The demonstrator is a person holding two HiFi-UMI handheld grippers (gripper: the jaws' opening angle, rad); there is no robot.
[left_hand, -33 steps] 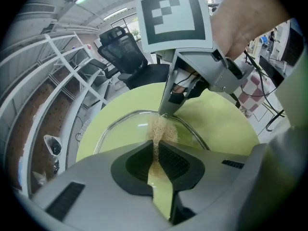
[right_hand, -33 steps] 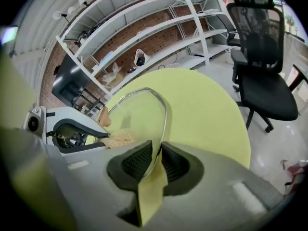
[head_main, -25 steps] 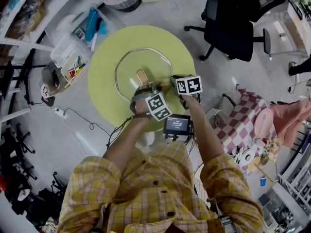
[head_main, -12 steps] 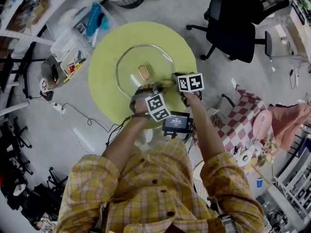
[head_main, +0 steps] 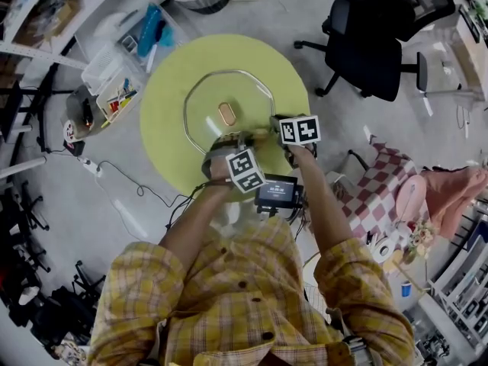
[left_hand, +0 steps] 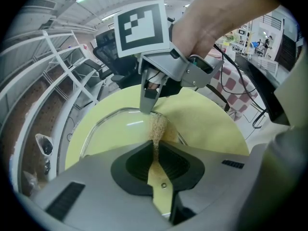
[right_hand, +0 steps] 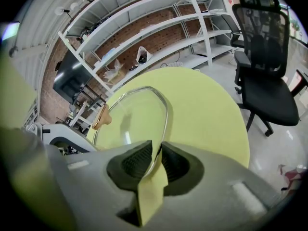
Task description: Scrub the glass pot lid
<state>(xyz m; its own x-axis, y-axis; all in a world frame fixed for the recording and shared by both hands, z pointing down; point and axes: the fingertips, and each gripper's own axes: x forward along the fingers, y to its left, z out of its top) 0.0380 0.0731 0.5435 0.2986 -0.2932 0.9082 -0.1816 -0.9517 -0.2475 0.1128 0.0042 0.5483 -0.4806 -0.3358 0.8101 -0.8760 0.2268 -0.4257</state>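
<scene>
Left gripper [left_hand: 155, 153]: jaws closed on tan scrub pad [left_hand: 157, 126] at near rim.
Right gripper [right_hand: 157, 159]: jaws clamped on lid [right_hand: 132, 119] rim.
Progress: scrubbing likely begun; most glass apparently left.

Looks like a lab or workshop, not a home: white open shelving [right_hand: 183, 25] runs along a bare brick wall [right_hand: 130, 42], and the floor [head_main: 76, 227] is plain grey with loose cables [head_main: 122, 178] and a power strip [head_main: 93, 170] lying on it. A black office chair [head_main: 374, 44] stands near the round yellow-green table [head_main: 290, 90]. Clear plastic bins [head_main: 114, 82] of small tools sit on the floor just beside the table, and black stands and gear [head_main: 23, 219] crowd the left edge.
</scene>
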